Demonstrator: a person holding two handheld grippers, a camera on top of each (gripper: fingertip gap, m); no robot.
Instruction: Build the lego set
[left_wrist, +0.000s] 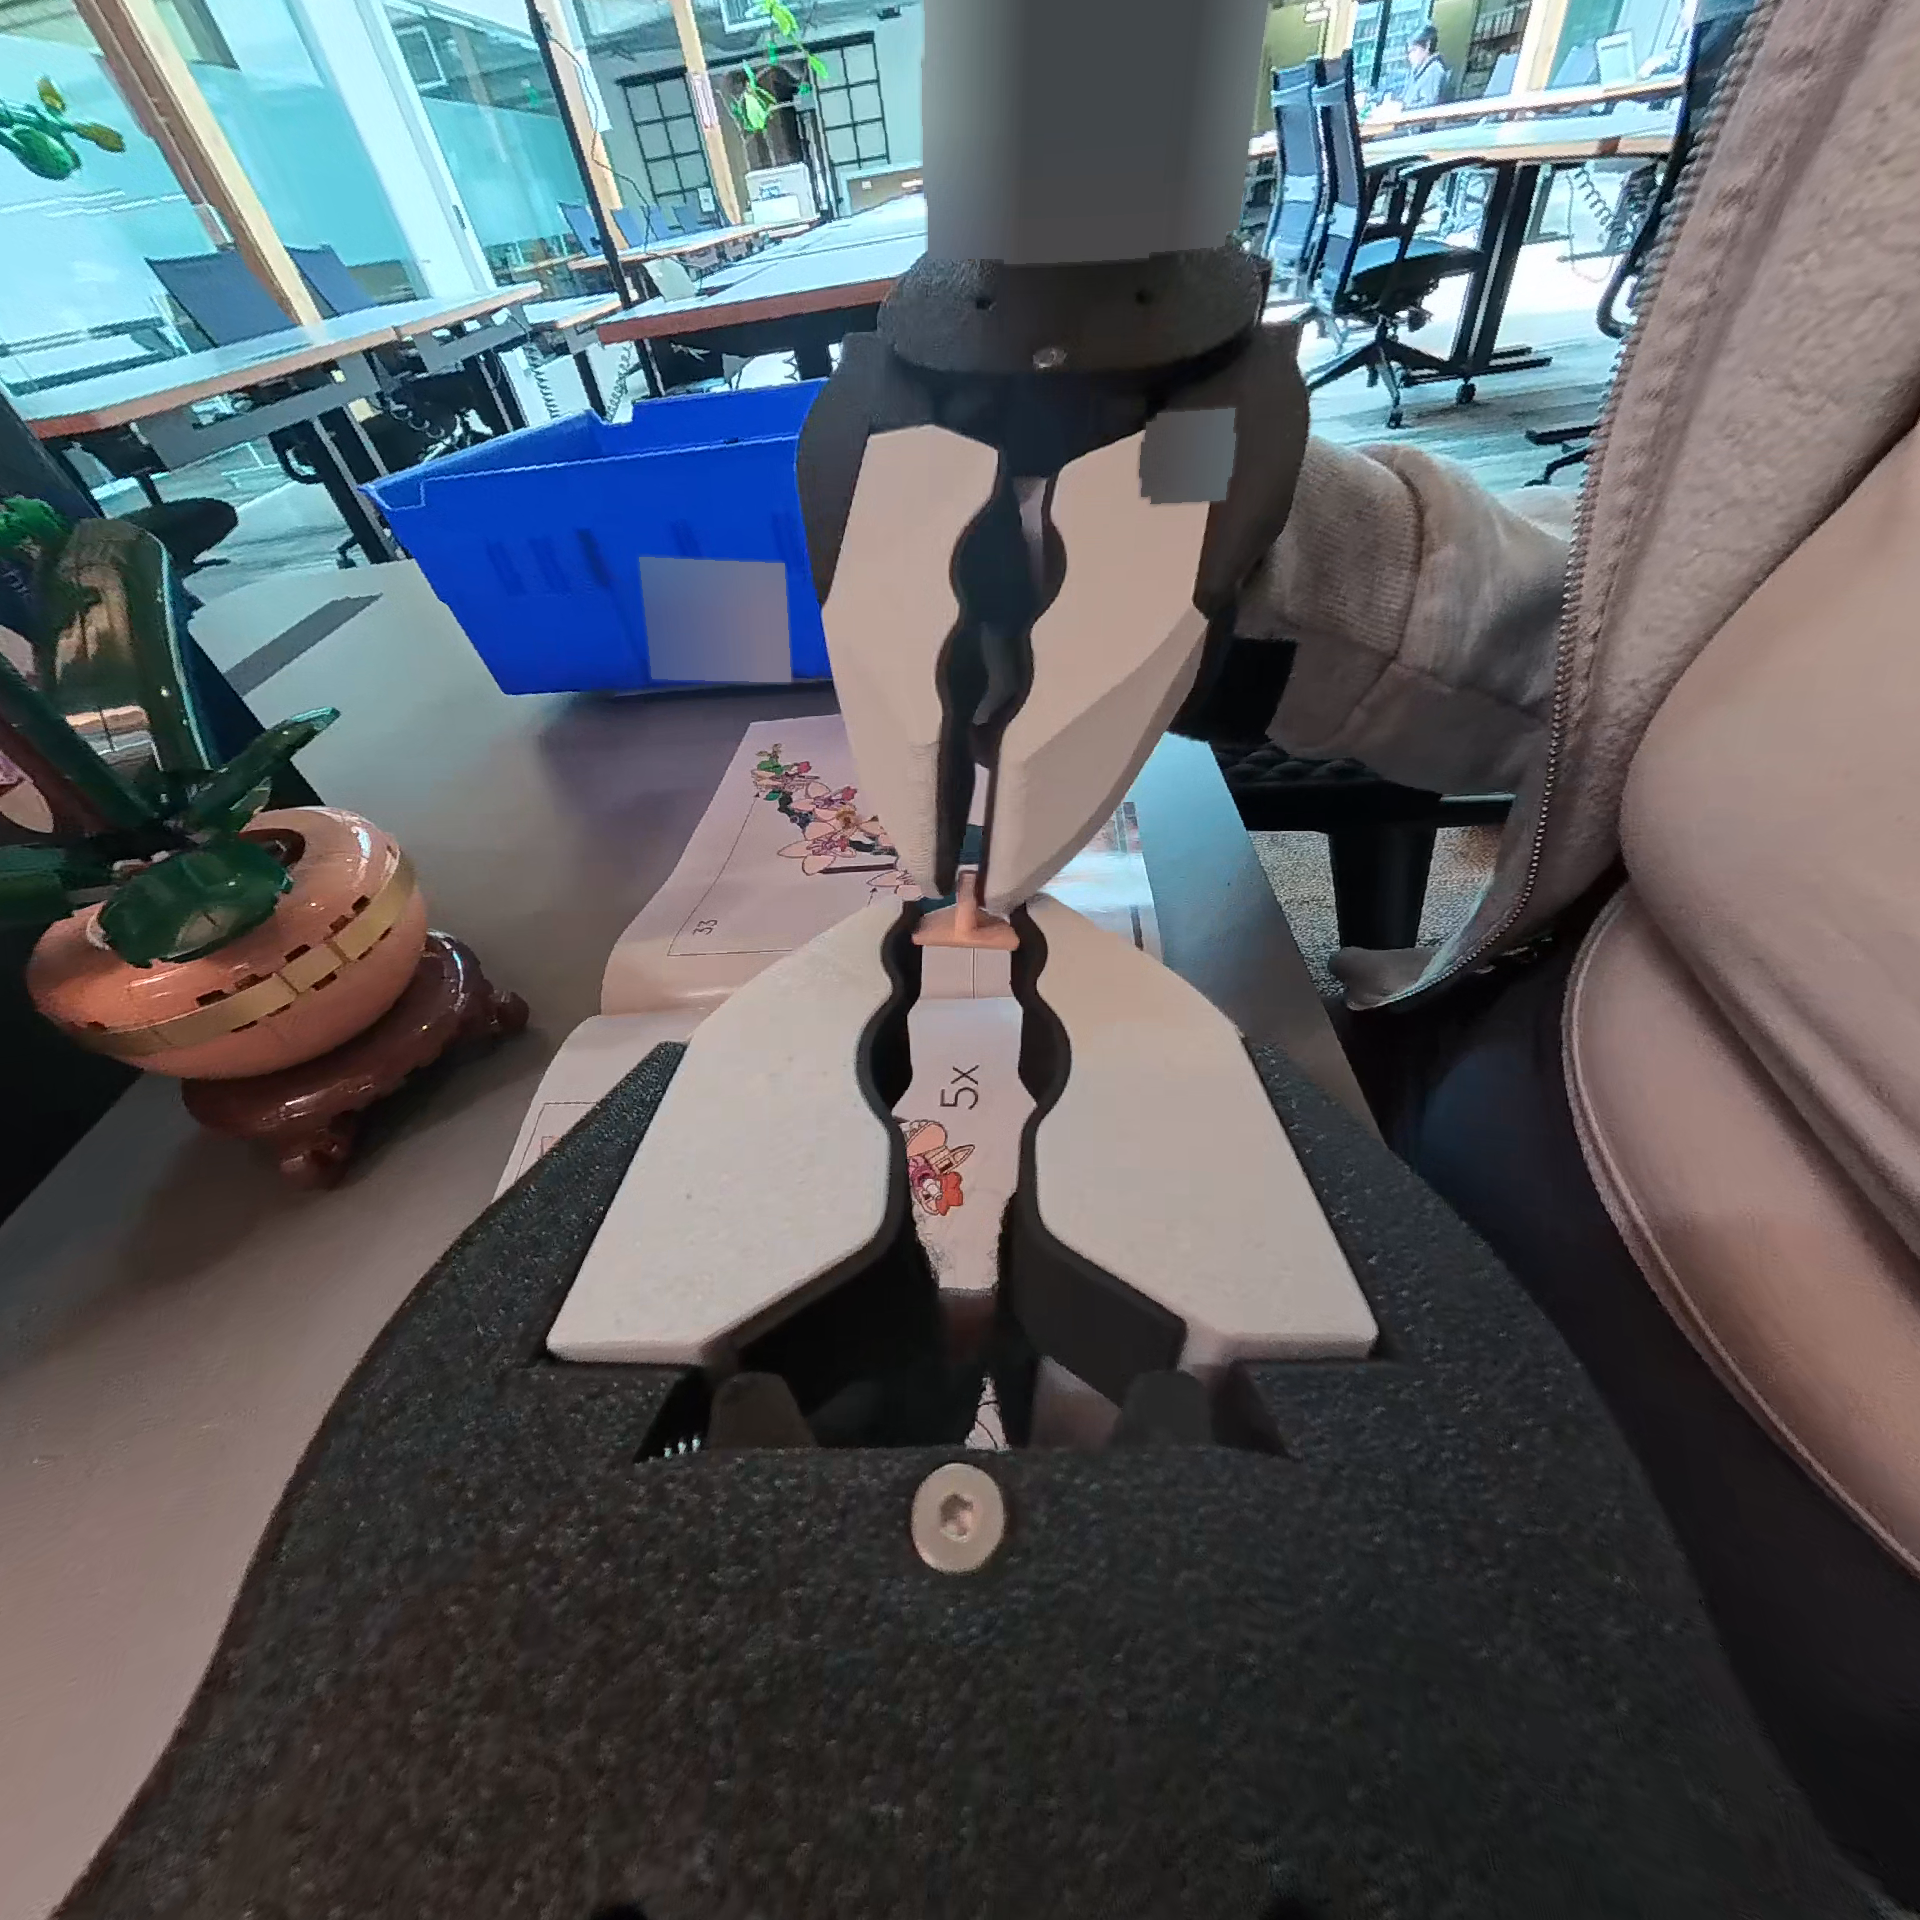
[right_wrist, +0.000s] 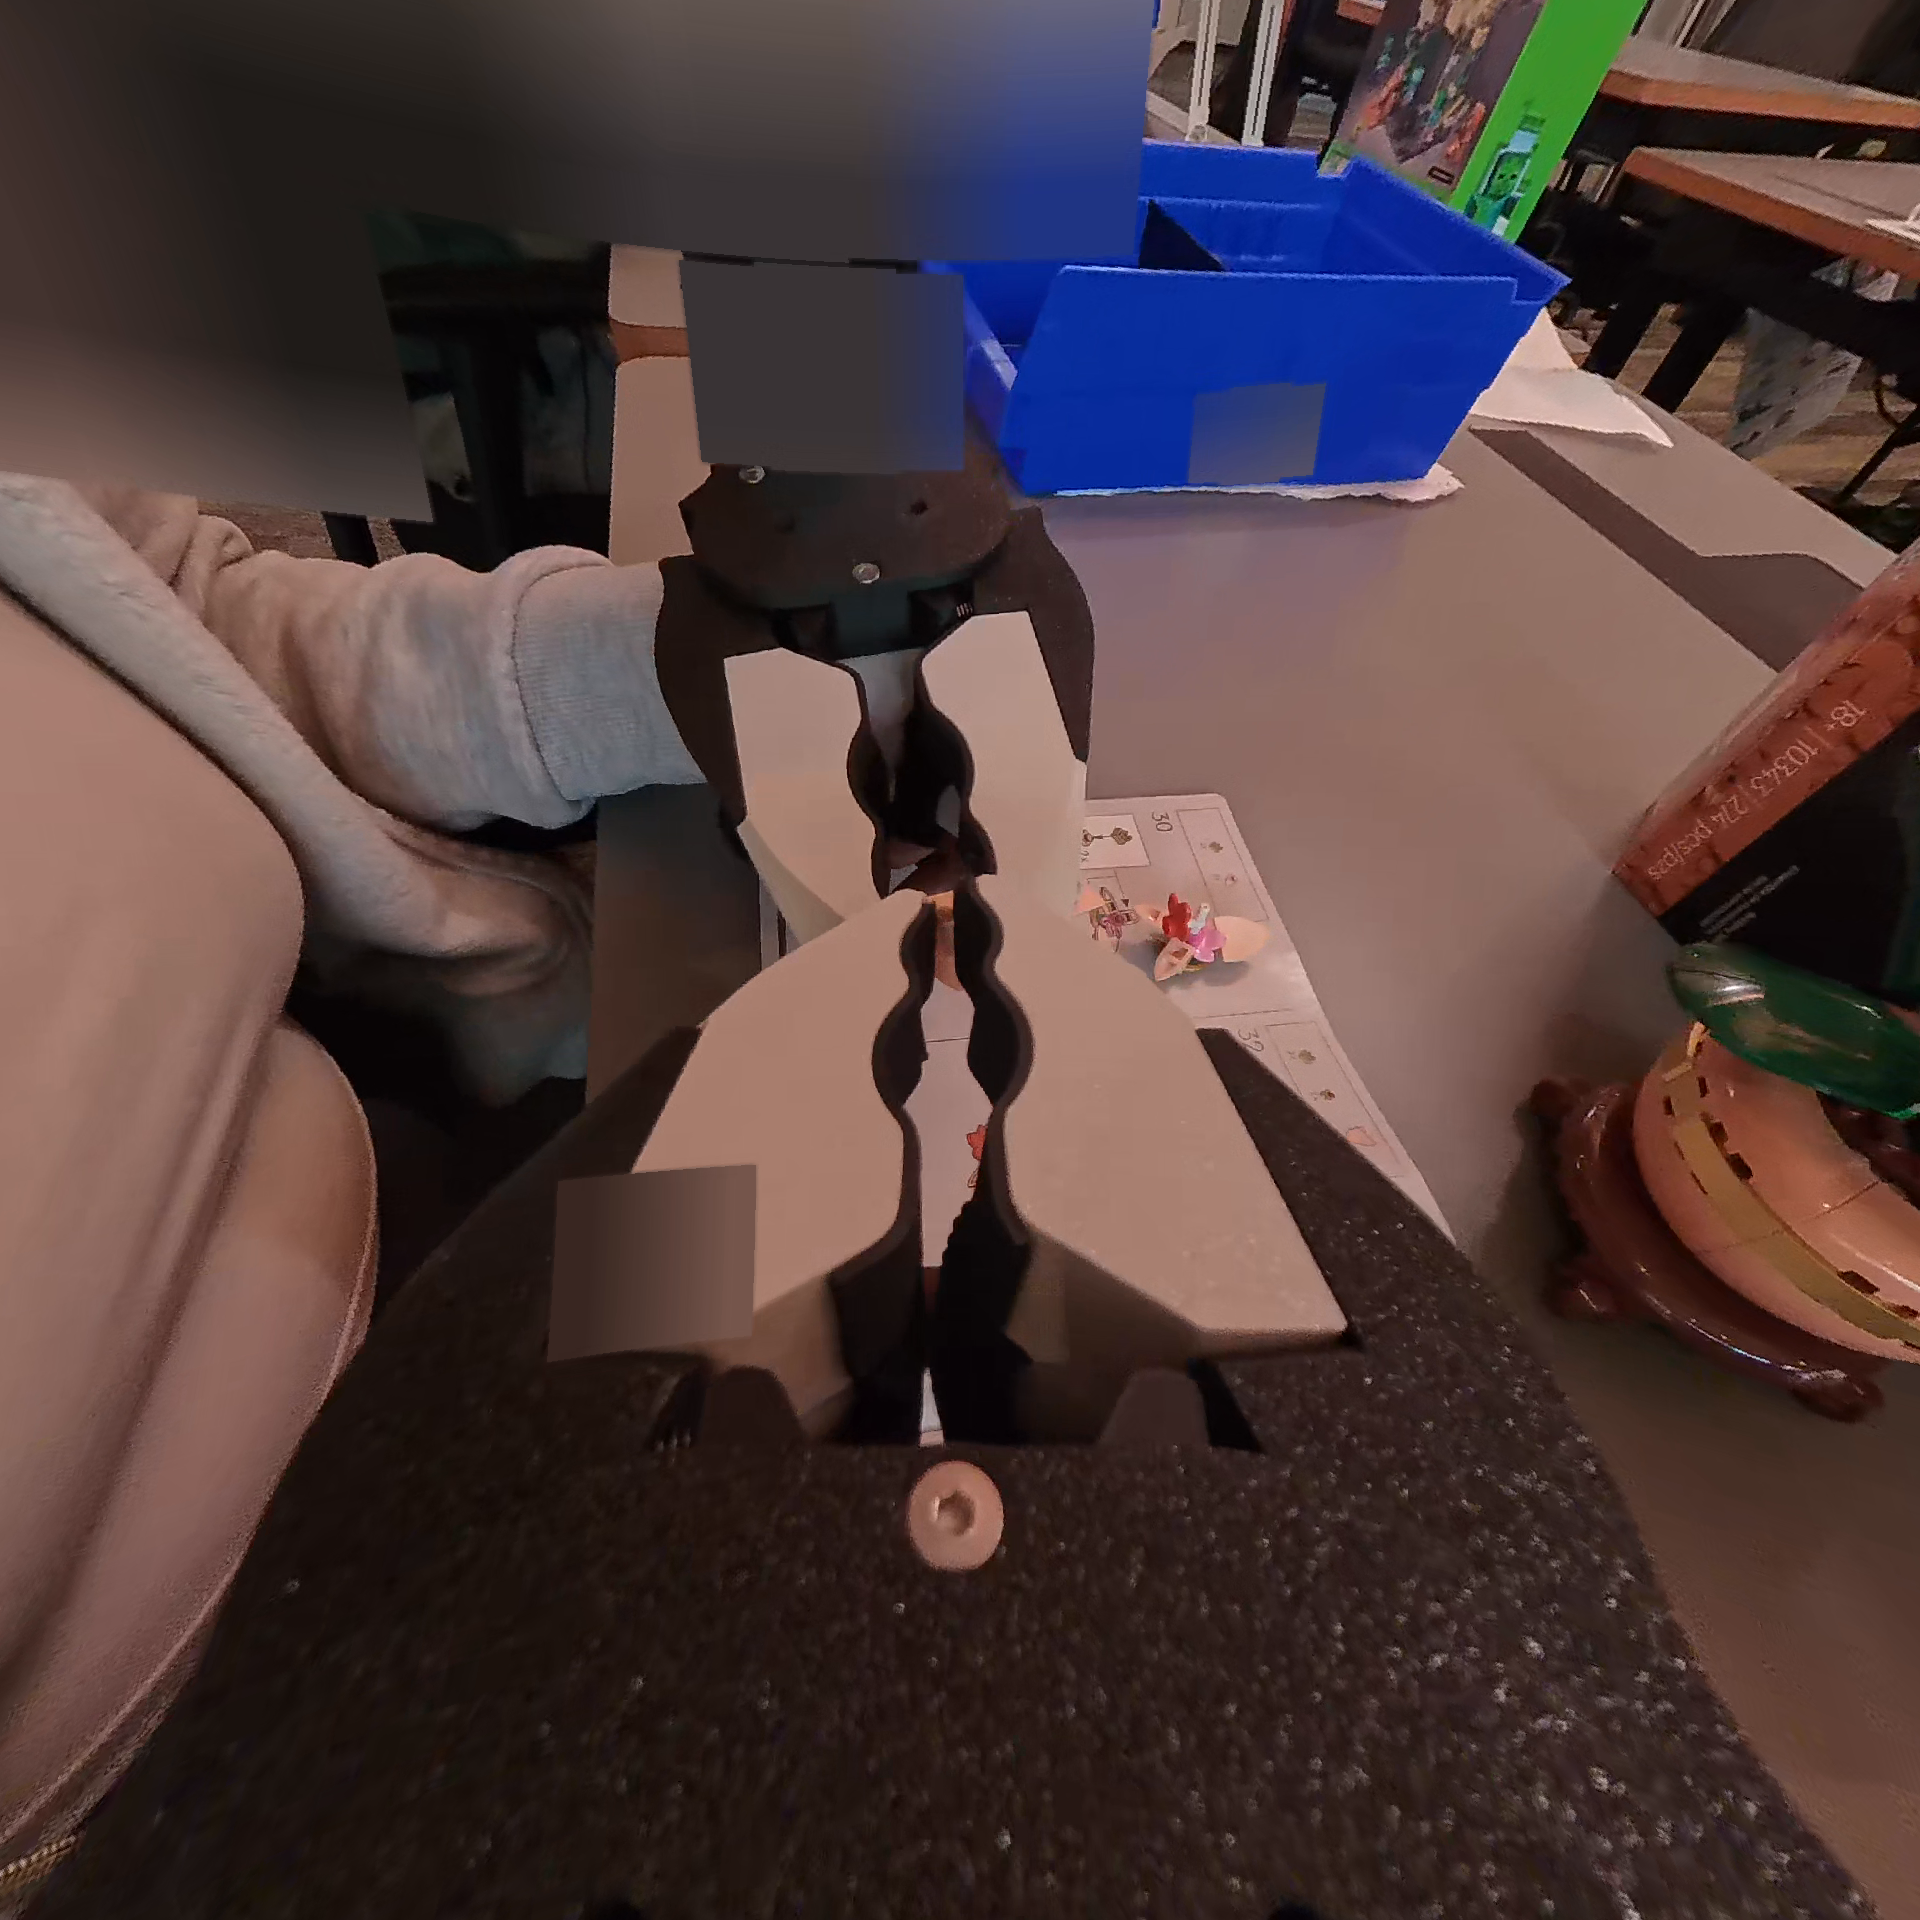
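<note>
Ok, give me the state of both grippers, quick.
Left gripper: jaws shut on a small pink lego piece.
Right gripper: jaws shut on a thin pink piece, its end meeting the left one's.

Print on instruction booklet (left_wrist: 727, 935), box (right_wrist: 1766, 810)

Blue bin (left_wrist: 582, 540), pink pot (left_wrist: 239, 977) with gold band, green leaves (left_wrist: 197, 894).
</note>
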